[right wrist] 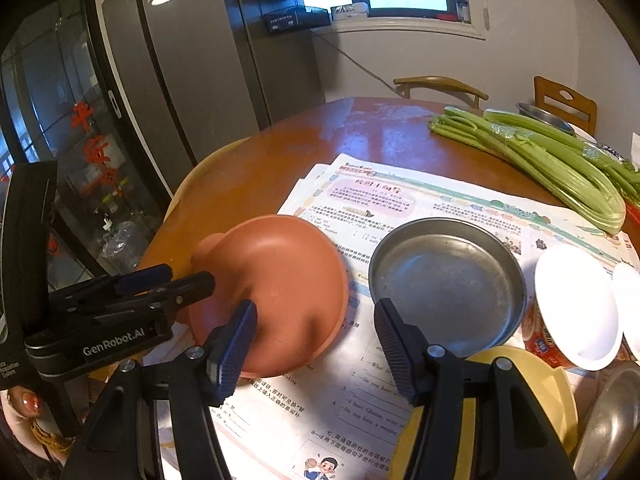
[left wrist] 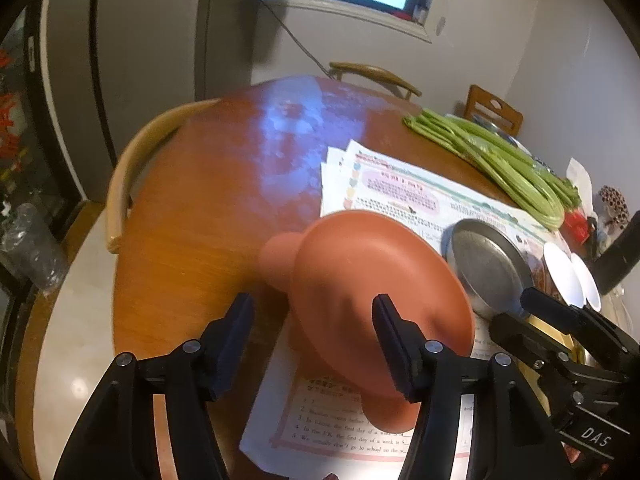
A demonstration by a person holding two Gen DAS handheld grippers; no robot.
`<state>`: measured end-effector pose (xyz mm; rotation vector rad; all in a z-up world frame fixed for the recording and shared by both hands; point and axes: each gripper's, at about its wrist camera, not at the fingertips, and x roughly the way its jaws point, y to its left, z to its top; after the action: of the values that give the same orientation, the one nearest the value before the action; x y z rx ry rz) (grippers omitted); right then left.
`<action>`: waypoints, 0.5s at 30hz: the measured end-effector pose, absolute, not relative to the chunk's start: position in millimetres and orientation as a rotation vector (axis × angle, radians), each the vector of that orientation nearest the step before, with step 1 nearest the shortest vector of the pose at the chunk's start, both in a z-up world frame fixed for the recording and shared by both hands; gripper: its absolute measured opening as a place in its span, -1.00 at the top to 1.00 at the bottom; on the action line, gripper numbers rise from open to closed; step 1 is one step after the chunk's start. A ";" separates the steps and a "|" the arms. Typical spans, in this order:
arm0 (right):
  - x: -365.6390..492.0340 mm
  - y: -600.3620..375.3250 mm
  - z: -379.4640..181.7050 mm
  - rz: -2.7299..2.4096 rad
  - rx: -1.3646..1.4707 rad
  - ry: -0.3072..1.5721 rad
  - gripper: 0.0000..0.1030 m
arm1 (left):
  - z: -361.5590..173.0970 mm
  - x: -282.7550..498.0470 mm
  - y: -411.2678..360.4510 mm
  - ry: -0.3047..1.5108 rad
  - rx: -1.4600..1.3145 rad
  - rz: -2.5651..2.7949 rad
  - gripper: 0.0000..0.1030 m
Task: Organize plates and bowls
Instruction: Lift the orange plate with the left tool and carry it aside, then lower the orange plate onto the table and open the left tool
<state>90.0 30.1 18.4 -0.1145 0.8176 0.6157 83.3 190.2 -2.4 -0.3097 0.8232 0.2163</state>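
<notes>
Wooden table (left wrist: 200,208): terracotta dish (left wrist: 360,264), handle-to-handle axis far-left to near-right; left gripper (left wrist: 313,300), right gripper (right wrist: 317,305) both wide, empty.

"GenRobot.AI" on left gripper (right wrist: 132,292) body; "DAS" on right gripper (left wrist: 560,320) body.

A terracotta-orange bowl (right wrist: 276,288), a dull grey metal plate (right wrist: 448,280), green celery (right wrist: 560,168) and pink-and-green printed papers (right wrist: 400,200) cover the reddish-brown table (right wrist: 340,132).
</notes>
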 end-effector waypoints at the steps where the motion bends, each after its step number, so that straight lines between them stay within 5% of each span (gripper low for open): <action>1: 89.3 28.5 20.2 0.618 -0.109 0.815 -0.18 | 0.0 81.6 189.6 0.817 -0.305 0.225 -0.25; 15: 65.6 6.2 47.9 0.655 -0.070 0.750 -0.18 | 25.2 66.2 157.5 0.756 -0.301 0.160 -0.27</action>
<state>65.6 6.2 47.9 -0.0702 0.7502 0.6552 66.2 157.5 25.2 -0.3010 0.7565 0.1602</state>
